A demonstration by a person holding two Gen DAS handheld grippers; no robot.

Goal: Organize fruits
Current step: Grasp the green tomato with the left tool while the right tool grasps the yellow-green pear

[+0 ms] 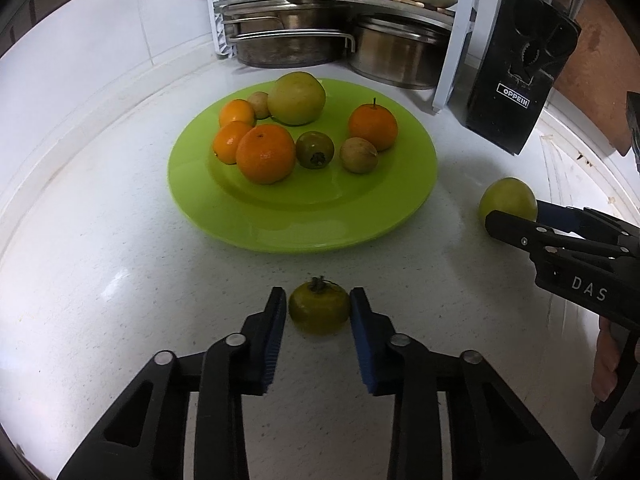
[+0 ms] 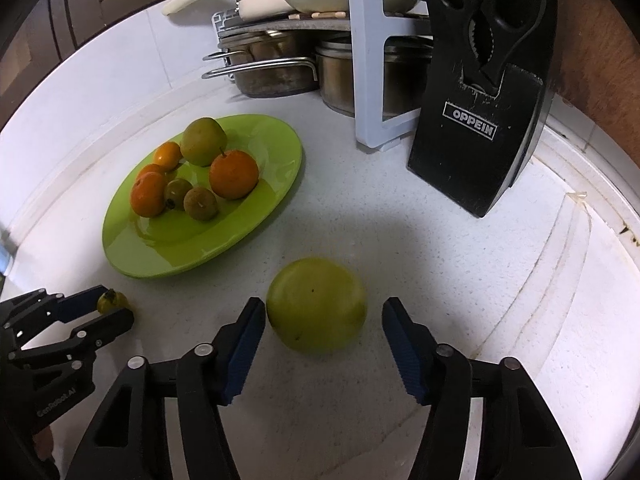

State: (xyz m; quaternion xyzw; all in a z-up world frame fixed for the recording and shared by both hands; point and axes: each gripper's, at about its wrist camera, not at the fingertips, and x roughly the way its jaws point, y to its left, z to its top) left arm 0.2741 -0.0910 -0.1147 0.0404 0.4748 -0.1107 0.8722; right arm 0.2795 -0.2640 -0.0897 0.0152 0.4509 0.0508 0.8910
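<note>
Small green persimmon (image 1: 319, 312) sits on the white counter (image 1: 120, 240), just off the near rim of the green plate (image 1: 304, 232), and the left gripper (image 1: 319, 306) brackets it, blue pads at either side, contact too close to call. Off the plate's right edge, the right gripper (image 2: 324, 312) is spread wide around the big green fruit (image 2: 317, 304), a gap showing on one side. Oranges (image 1: 265, 153) and more fruit crowd the plate's far half.

Green apple (image 2: 316, 305) sits between the right gripper's (image 2: 323, 316) spread jaws.
</note>
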